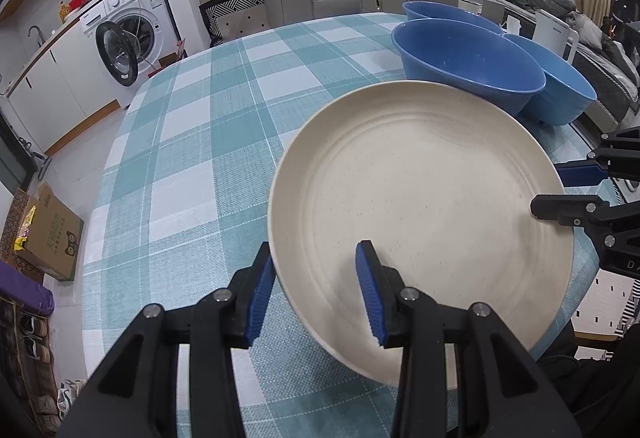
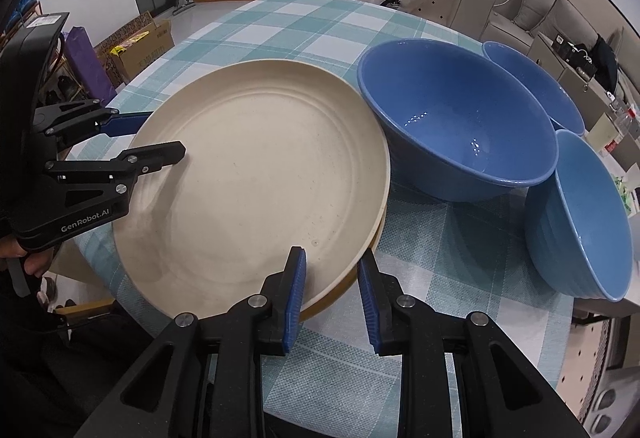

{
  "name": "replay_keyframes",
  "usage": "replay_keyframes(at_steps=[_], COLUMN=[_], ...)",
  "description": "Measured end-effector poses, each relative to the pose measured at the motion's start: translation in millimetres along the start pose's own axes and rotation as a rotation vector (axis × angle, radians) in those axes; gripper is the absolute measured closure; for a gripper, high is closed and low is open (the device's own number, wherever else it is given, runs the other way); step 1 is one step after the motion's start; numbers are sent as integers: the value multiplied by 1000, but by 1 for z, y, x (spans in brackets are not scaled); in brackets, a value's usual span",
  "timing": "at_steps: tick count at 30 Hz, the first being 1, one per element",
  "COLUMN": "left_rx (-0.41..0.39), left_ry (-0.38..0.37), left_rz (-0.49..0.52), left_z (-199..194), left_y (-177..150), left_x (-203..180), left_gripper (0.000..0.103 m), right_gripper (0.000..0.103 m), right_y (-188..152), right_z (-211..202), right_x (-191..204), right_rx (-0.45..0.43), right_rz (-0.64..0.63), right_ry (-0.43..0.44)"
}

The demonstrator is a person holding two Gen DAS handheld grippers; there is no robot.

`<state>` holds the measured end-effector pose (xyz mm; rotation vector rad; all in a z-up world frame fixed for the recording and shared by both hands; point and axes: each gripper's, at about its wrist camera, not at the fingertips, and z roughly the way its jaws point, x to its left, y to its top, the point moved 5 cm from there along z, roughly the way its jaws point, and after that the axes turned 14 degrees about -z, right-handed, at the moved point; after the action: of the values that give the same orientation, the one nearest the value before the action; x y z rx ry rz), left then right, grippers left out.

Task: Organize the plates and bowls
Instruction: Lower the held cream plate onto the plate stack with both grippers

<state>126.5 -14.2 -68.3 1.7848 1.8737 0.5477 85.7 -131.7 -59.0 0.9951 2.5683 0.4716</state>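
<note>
A: Right, status: cream plate [image 2: 252, 174] sits near the table [image 1: 192, 126] edge, on top of a second plate whose rim [image 2: 340, 288] peeks out underneath. Both grippers straddle the rim at opposite sides.

B: Finger state?

A: Left gripper [image 1: 316, 290] narrow, one pad outside the rim, one inside. Looks clamped, but I can't confirm pad contact. Right gripper [image 2: 332, 298] almost fully closed, same straddle; whether it takes one rim or both, can't tell.

B: Bowls?

A: Three blue ones clustered past the plate. Nearest bowl [image 2: 460, 126] touches or sits just beside the plate's far rim. Another [image 2: 580, 218] leans tilted.

B: Risks?

A: Judgement only: uneven lift tips the plate; the lower plate may drag along, then drop; pushing forward knocks the nearest bowl; the tablecloth [image 1: 160, 198] could drag.
</note>
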Motion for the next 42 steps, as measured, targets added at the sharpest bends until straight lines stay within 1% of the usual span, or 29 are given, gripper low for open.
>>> replay_keyframes(at_steps=[4,10,15,23,29,33,38,42], left_rx=[3,9,1,-1,-6,-9,-8,-3], left_ry=[0,-6,19,27,42,42,49,40], left_rz=[5,4,29,40,58,58,62,60], left_z=[2,4,5,6,6,7,8,9], left_y=[-1,-2,-3,-4,-5,-5,-6,-6], left_x=[-2,-2,-5,-5,-8,-10,-11,-11], left_gripper=[64,64,62,61,58,57,53,49], right_gripper=[75,70,65,62,60,55,51,49], right_y=[-2,-2,-4,-5,-6,-6,-6,-7], right_z=[2,4,6,9,11,13,13,13], right_x=[2,3,5,6,8,10,13,13], right_rx=[13,18,23,24,27,25,20,12], right_rz=[-16,-35,-39,-52,-58,-64,-72,-70], right_ry=[-20,-30,-33,-46,-56,-55,-59,-55])
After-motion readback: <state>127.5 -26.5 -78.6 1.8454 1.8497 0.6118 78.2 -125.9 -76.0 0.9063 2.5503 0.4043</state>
